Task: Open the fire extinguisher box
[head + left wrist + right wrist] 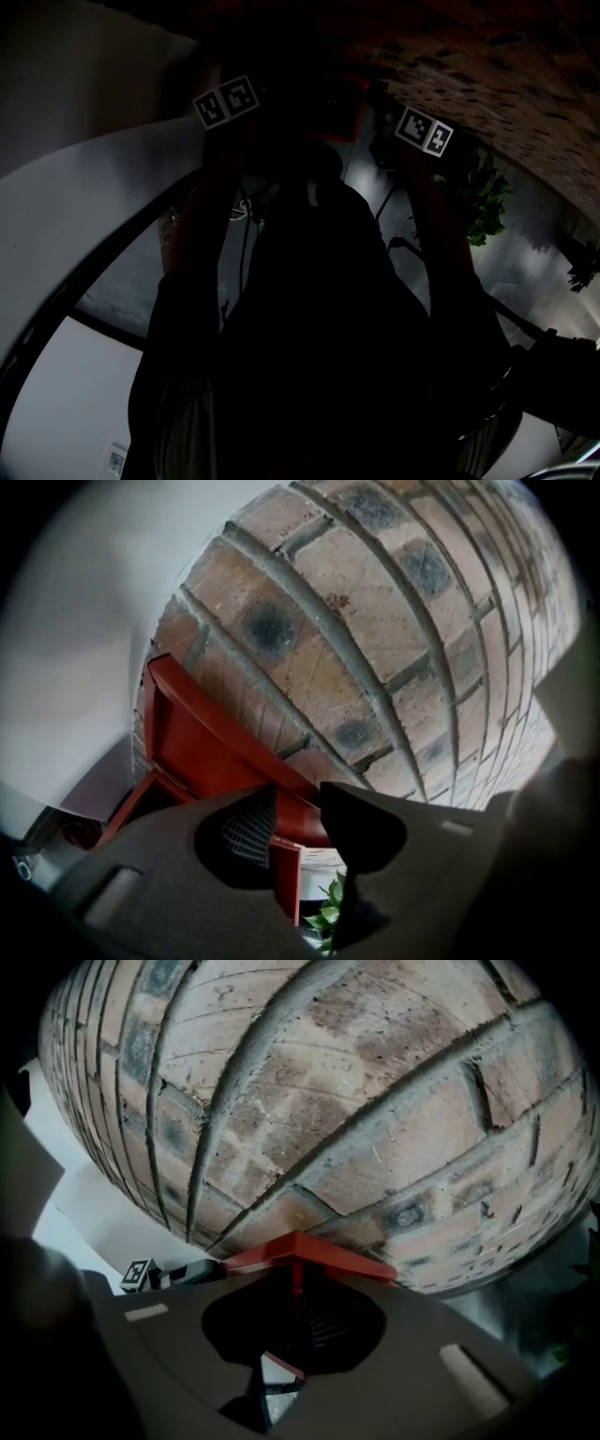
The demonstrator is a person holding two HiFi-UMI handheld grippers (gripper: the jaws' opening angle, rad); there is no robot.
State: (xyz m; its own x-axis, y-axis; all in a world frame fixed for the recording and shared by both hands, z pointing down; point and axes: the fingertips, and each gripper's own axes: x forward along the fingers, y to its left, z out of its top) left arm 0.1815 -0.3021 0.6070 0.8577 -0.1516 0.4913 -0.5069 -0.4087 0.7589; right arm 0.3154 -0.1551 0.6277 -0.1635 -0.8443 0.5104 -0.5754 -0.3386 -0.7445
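Observation:
The red fire extinguisher box (202,738) hangs on a brick wall; in the right gripper view its top corner (309,1252) juts out just above the jaws. My left gripper (298,822) stands open around a red front panel edge (286,855), with a gap on the right-hand side of that edge. My right gripper (295,1335) is shut on a thin red door edge (281,1368). The head view is very dark: only the two marker cubes (227,101) (424,129) show, held high against the wall.
The brick wall (328,1101) fills both gripper views close ahead. A white wall (75,621) lies left of the box. A green plant (328,916) grows below the box, and the head view shows this plant (483,202) at right. The person's dark body fills the head view's middle.

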